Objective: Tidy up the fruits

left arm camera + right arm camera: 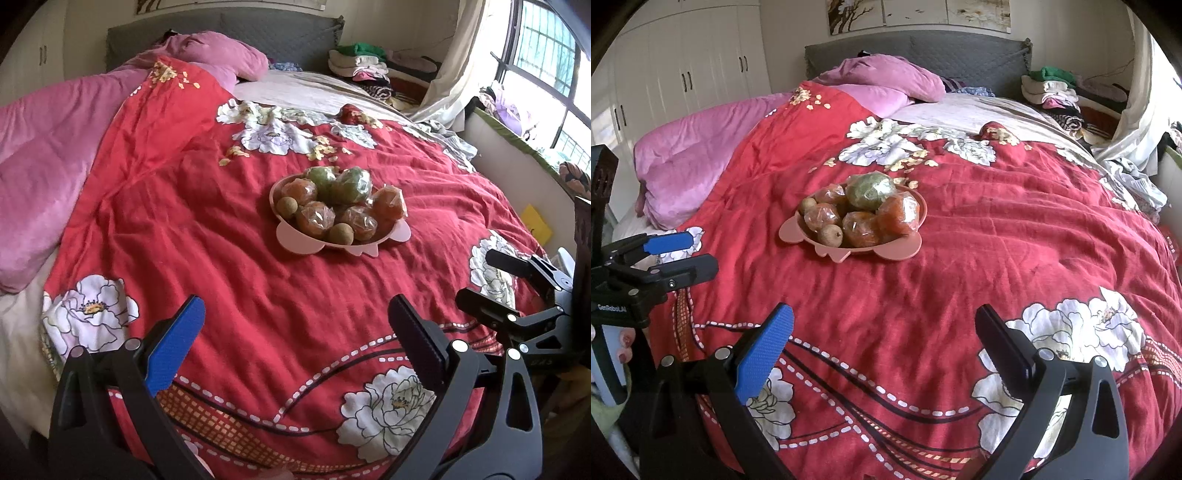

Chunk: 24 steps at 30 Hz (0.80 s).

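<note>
Left wrist view: a pink plate [334, 242] full of wrapped fruits [334, 201] sits on the red bed cover [229, 254]. Both the left gripper [295, 328] and the right gripper [884, 332] hang near it, fingers wide apart, holding nothing.

Daylight reaches you from the window [546, 62] off to the right of your left gripper [295, 347], blown out to white glare. The bed [960, 258] ahead is evenly lit with soft shadows in its folds. Both views bend strongly and darken at their corners; detail looks slightly soft.
</note>
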### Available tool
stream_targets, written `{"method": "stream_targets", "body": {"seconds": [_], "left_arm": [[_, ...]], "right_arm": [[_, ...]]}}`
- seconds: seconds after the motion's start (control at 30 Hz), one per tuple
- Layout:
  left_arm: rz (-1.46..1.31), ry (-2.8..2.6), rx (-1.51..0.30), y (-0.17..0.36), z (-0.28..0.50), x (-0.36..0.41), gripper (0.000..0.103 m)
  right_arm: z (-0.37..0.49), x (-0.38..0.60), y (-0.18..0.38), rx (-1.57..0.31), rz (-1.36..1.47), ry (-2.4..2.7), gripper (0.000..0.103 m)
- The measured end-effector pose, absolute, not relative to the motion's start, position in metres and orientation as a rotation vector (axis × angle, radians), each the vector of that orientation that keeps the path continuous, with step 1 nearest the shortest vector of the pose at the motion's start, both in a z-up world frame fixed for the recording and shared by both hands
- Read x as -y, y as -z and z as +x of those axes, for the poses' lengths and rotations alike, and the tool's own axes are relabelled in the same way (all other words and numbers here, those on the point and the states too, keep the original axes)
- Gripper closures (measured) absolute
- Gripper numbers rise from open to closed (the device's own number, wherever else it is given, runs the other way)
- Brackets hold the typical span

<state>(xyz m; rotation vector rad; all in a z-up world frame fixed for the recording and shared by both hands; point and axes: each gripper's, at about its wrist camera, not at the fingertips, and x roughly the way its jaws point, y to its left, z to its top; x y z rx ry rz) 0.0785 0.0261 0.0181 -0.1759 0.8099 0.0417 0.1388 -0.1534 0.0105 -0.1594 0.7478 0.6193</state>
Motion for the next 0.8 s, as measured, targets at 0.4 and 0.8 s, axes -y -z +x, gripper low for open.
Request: {"method": "stream_targets", "body": {"seconds": [0.4,0.8], "left_arm": [[-0.178,-0.05,-0.806,-0.0203,0.0768,-0.0282,0.01],[-0.174,-0.048,-0.811,-0.0203,0.0768,-0.0278,0.01]], "right_arm": [[0.1386,0.1557,-0.0072,-0.752,-0.162,-0.616,0.005],[0.1391,0.1554,-0.0074,-0.752,-0.16,-0.617,0.005]]}}
